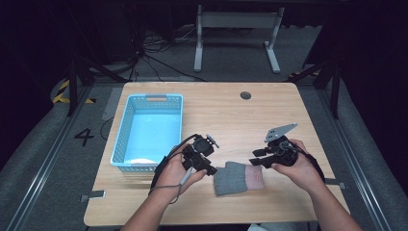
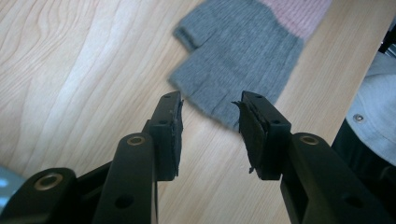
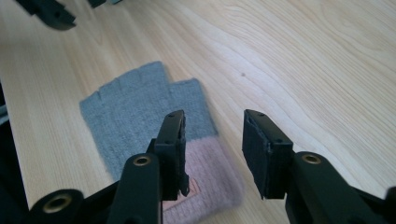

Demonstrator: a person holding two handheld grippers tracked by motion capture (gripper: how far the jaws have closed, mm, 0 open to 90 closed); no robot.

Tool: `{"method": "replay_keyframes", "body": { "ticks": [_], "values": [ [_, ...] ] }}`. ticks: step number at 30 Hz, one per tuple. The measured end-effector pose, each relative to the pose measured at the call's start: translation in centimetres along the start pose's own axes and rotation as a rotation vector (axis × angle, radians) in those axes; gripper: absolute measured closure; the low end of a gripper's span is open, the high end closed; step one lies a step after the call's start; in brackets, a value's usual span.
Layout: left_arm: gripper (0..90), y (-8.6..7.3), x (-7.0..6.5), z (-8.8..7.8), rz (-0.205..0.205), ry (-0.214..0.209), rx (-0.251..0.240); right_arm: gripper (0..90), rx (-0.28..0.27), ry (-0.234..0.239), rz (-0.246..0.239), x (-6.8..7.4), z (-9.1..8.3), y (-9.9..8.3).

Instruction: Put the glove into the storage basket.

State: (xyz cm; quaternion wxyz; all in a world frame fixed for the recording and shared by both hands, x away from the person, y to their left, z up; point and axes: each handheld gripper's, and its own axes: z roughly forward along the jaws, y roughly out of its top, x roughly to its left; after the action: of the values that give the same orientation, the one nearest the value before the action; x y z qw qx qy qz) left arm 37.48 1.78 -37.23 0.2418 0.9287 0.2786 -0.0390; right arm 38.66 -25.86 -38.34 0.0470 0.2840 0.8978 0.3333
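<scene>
A grey fingerless glove [image 1: 231, 179] with a pink cuff [image 1: 255, 177] lies flat on the wooden table [image 1: 231, 115], near the front edge. My left gripper [image 1: 211, 169] is at its finger end, open, jaws hovering just short of the grey edge [image 2: 238, 56] with nothing pressed between them [image 2: 211, 105]. My right gripper [image 1: 255, 159] is at the cuff end, also open. In the right gripper view its jaws [image 3: 212, 119] stand apart above the far side of the pink cuff [image 3: 210, 172], one pad over the fabric and the other over bare wood. The grey part [image 3: 135, 112] stretches away toward the left gripper [image 3: 51, 14].
A light blue perforated basket [image 1: 124, 134] stands at the table's left side, close to my left hand. A round cable hole [image 1: 245, 95] sits near the far edge. Bare wood stretches behind and to the right of the glove. A table frame [image 1: 235, 29] stands beyond on the floor.
</scene>
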Motion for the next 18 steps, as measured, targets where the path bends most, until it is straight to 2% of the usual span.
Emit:
{"method": "replay_keyframes", "body": {
  "ticks": [4,6,7,8,10,11,12,13,14,15,16,17,18],
  "values": [
    [59.9,1.1,-0.6,0.7,0.021,-0.027,-0.006,58.1,-0.013,-0.028,0.050,-0.8,-1.0,-0.8],
    [59.9,1.7,-1.1,1.2,0.048,-0.030,0.003,57.7,-0.031,-0.045,0.071,-1.3,-1.6,-1.3],
    [59.7,1.7,-1.1,1.2,0.048,-0.030,0.003,57.7,-0.031,-0.045,0.071,-1.3,-1.6,-1.3],
    [59.7,2.4,-1.5,1.8,0.072,-0.038,0.009,57.1,-0.039,-0.058,0.096,-1.7,-2.1,-1.9],
    [59.7,2.7,-1.6,2.1,0.082,-0.041,0.010,57.1,-0.042,-0.064,0.110,-1.9,-2.4,-2.2],
    [59.3,3.3,-1.8,2.9,0.106,-0.046,0.016,56.8,-0.052,-0.067,0.130,-2.2,-2.8,-2.7],
    [58.5,3.3,-1.8,2.9,0.106,-0.046,0.016,56.8,-0.052,-0.067,0.130,-2.2,-2.8,-2.7],
    [58.1,3.8,-2.0,3.8,0.133,-0.057,0.010,56.5,-0.059,-0.074,0.143,-2.4,-3.2,-3.2],
    [57.6,3.8,-2.0,3.8,0.133,-0.057,0.010,56.3,-0.063,-0.072,0.147,-2.4,-3.3,-3.3],
    [57.2,4.0,-2.0,4.3,0.164,-0.064,0.008,56.3,-0.068,-0.065,0.149,-2.5,-3.4,-3.4],
    [56.1,4.2,-1.9,4.9,0.178,-0.083,0.020,56.3,-0.068,-0.065,0.149,-2.5,-3.4,-3.4],
    [54.9,4.3,-1.6,5.8,0.208,-0.090,0.029,56.1,-0.082,-0.041,0.154,-2.5,-3.6,-3.6],
    [53.3,4.3,-1.5,6.2,0.219,-0.087,0.034,56.0,-0.086,-0.039,0.157,-2.5,-3.6,-3.6]
  ]
}}
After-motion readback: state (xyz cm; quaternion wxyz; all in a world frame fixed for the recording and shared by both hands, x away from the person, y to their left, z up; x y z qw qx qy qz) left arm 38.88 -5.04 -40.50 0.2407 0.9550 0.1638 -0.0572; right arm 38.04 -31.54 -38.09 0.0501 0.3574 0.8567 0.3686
